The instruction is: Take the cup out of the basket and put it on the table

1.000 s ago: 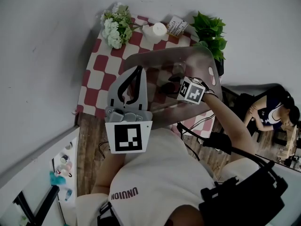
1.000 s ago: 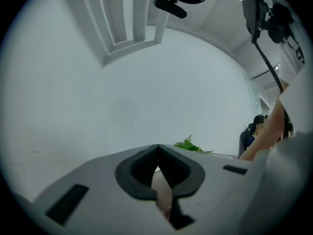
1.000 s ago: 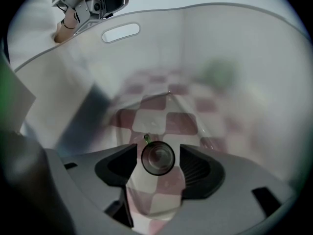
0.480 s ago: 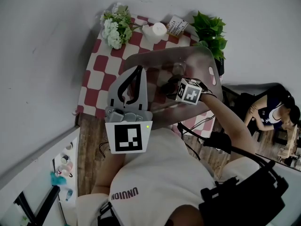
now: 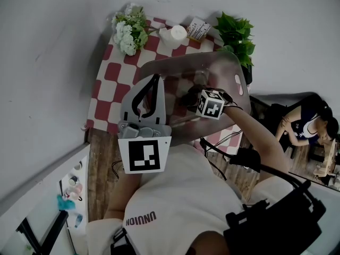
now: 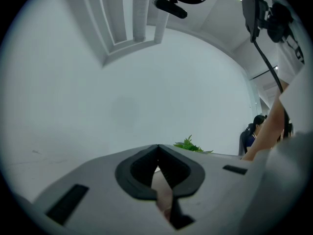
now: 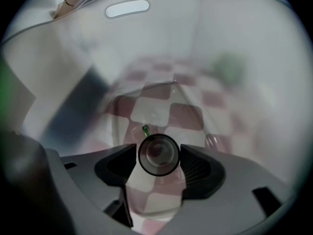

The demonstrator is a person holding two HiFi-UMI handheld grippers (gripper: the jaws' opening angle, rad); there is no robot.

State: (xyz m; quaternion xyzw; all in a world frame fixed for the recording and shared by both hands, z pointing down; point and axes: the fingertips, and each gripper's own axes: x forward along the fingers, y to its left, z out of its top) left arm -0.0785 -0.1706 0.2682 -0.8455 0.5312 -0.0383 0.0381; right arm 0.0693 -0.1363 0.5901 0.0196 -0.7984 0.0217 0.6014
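Table: covered in a red-and-white checked cloth, set against a pale wall
Basket: a translucent, smoky bin with a slot handle in its rim, standing on the cloth; the checks show through its walls and floor
Seated person: at the far right of the head view, well away from the table
Left gripper: held up in front of the person's chest on the near side of the basket, pointing at the bare wall; its jaws are pressed together with nothing between them
Right gripper: reaches down inside the basket; its jaws are drawn in against the cup on both sides
Potted plant: green leaves at the table's far right corner, beside the basket
Flowers: a white bunch at the far left corner
Cup: small, clear, with a dark round rim, seen from above; inside the basket, pinched between the right gripper's pads
Green bit: tiny, just beyond the cup's rim; what it is cannot be told
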